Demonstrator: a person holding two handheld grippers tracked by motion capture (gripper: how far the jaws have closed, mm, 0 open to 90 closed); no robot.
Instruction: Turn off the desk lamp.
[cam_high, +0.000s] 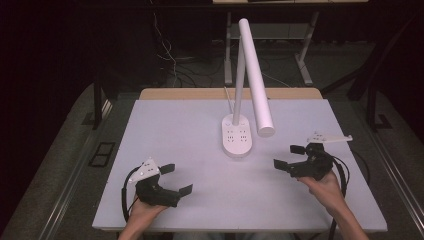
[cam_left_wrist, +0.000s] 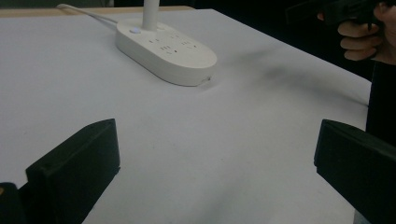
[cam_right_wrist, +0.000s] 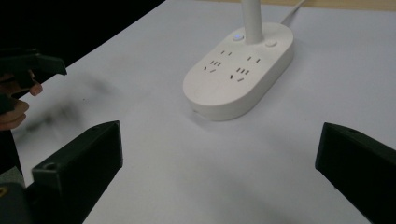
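both tools, left tool (cam_high: 176, 179) and right tool (cam_high: 286, 156), gape empty; a careless reach could topple the top-heavy lamp (cam_high: 237, 136)

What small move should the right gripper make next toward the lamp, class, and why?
Probably ease the right gripper forward toward the lamp base: its jaws stand open and empty, apart from the base, which sits ahead on the table.

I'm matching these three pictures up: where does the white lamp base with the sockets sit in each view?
High view: lamp base at table centre, between the two grippers.
Left gripper view: upper middle, beyond the open jaws.
Right gripper view: upper centre-right.
Shared landmark: the white pole rising from the base's far end.
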